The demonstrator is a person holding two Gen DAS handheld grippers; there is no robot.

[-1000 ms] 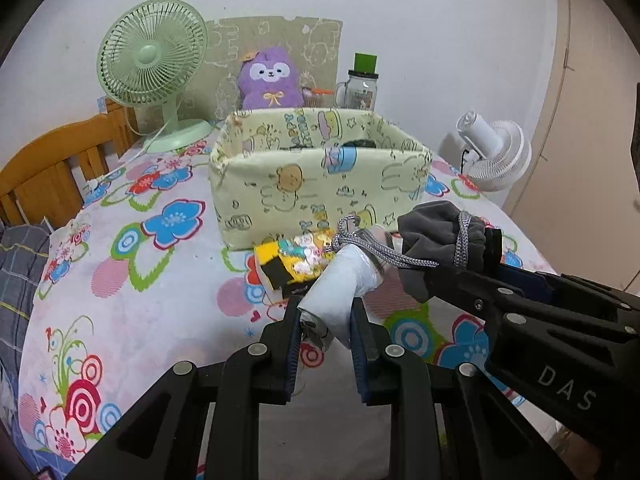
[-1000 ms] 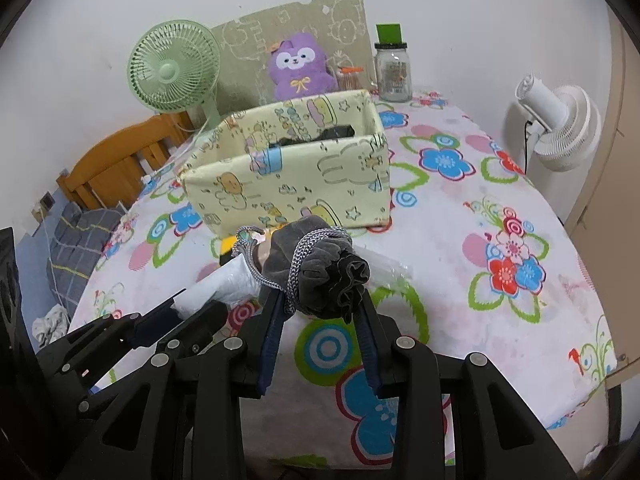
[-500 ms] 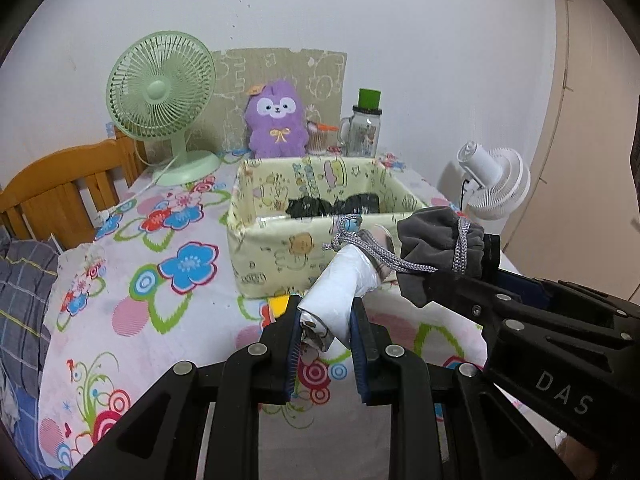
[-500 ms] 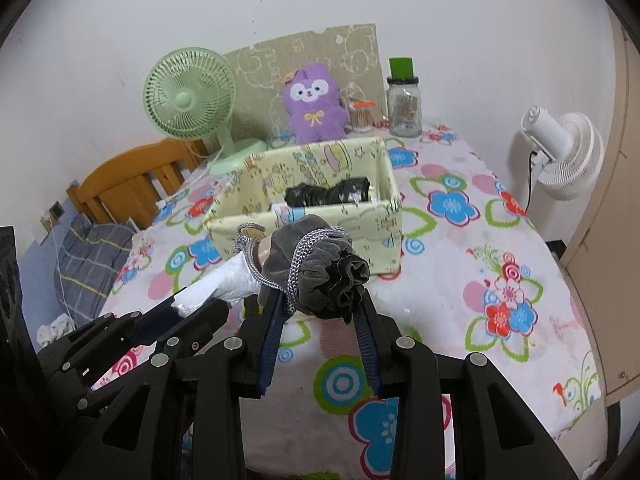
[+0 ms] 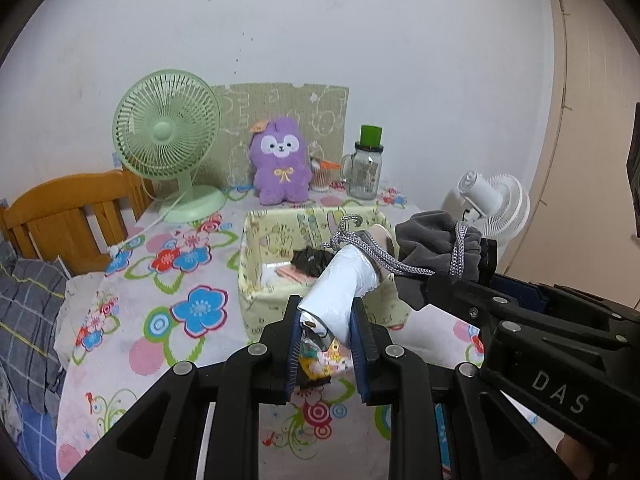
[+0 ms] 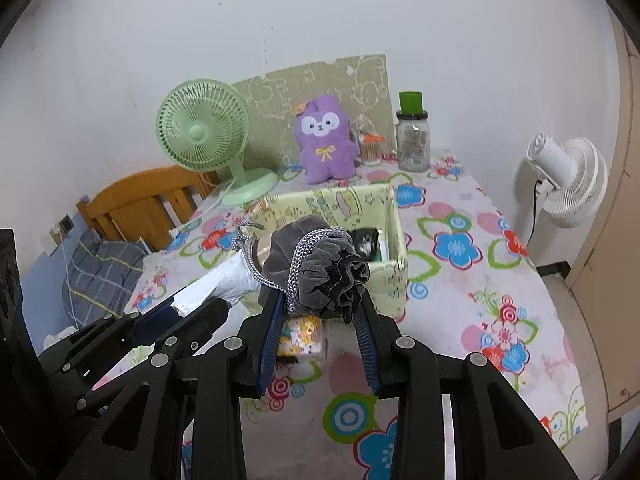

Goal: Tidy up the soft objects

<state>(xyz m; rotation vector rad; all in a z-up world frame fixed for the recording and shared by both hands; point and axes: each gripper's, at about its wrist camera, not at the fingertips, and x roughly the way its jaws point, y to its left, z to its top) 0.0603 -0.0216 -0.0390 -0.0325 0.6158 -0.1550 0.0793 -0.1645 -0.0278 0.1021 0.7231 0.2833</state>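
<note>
The left gripper [image 5: 326, 316] has its fingers [image 5: 295, 344] clamped on the lower end of a white roll [image 5: 340, 292], which slants up and forward from between them. The right gripper [image 6: 318, 312] has its fingers [image 6: 366, 328] pinched on a gray pouch [image 6: 316, 272], whose ruffled mouth points right of the finger gap. A gray-and-white cord [image 6: 298, 258] is wound around the pouch and runs across to the upper end of the roll, so the two pieces hang together above the desk [image 6: 472, 304].

Just beyond both pairs of fingers stands the yellow fabric box [image 5: 256, 280], open at the top; the roll's upper end and the pouch are over its near wall. Inside the box lie dark bundles [image 6: 364, 240] and something pink and white [image 5: 286, 272]. Below the fingers, in front of the box, a small patterned yellow item [image 6: 304, 336] rests on the flowered cloth.

Farther ahead of the fingers, against the wall, stand a green fan [image 5: 168, 148], a purple plush [image 5: 282, 168] and a jar [image 5: 366, 172] with a green lid. A white fan [image 6: 568, 184] stands off the desk's right edge, and a wooden bed frame [image 5: 76, 208] is to the left.
</note>
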